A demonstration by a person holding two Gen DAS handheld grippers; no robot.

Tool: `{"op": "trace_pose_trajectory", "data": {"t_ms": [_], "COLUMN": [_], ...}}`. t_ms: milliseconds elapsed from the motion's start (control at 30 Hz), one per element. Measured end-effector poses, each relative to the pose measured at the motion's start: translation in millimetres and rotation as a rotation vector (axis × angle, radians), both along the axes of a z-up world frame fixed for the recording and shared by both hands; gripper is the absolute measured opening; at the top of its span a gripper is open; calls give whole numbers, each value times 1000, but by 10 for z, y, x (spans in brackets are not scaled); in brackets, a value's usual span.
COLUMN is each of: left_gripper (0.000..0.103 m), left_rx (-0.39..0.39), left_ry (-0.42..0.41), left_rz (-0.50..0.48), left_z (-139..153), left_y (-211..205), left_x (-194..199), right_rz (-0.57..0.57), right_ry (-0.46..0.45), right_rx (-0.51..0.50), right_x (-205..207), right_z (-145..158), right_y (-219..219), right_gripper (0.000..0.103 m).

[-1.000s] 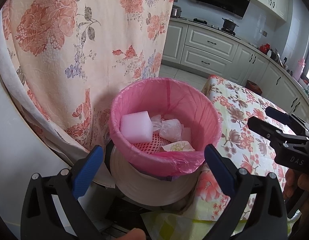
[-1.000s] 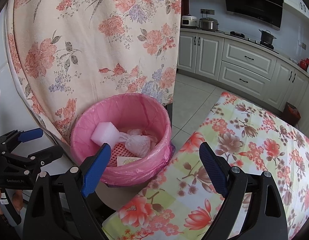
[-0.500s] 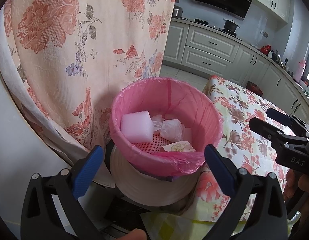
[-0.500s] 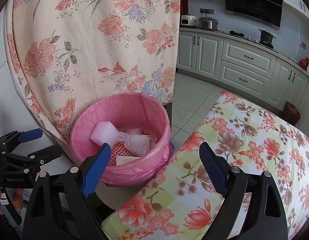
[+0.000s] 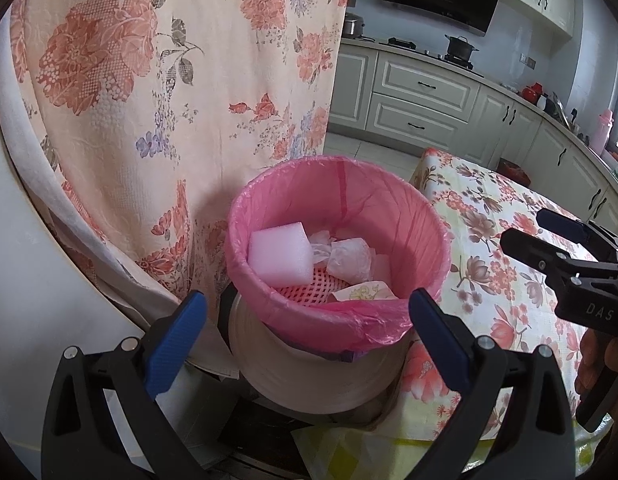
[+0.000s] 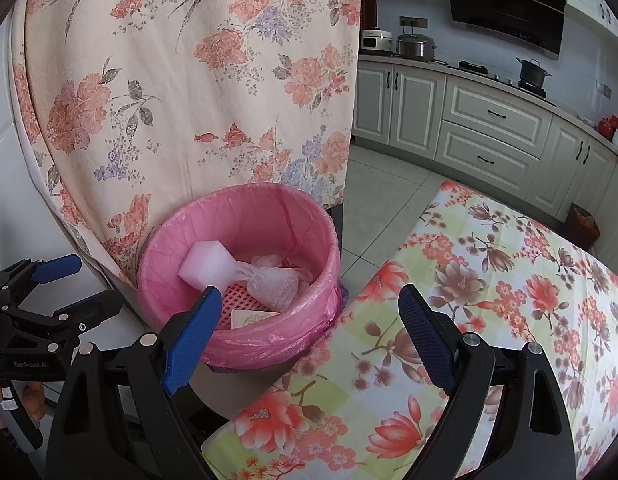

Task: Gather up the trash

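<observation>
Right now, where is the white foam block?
The white foam block lies inside the pink-lined bin, on its left side against the liner, beside a crumpled plastic bag.

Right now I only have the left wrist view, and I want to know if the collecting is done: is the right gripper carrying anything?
Observer: No. The right gripper is wide open with nothing between its fingers, held by the table's near edge.
Operator: Any trash on that table?
Observer: On the part the right wrist view shows, I see only the flowered cloth, no loose scraps.
Operator: And is my left gripper clear of the bin?
Observer: Yes. Seen from the side, the left gripper is open, beside the bin with a gap between them.
</observation>
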State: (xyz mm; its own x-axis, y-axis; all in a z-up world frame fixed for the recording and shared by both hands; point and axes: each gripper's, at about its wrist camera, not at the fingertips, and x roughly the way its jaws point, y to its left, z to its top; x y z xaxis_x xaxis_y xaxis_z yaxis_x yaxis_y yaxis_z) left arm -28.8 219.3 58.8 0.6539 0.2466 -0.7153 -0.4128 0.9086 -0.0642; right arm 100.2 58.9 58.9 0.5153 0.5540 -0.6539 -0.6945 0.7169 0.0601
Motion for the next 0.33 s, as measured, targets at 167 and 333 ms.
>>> {"op": "trace_pose_trajectory", "data": {"t_ms": [167, 333], "left_gripper": [98, 98], "left_rx": [-8, -20], "left_ry": [-4, -2], "left_rz": [-5, -4], "left_z": [23, 20], "left_y": [0, -3], "left_x": [-6, -3], "right_rz": [0, 1], "right_ry": [1, -3], "right_rx": [0, -1], "right_x": [6, 4], "right_z": [-18, -14], "right_y": [-15, -13], "right_gripper": [85, 85]}}
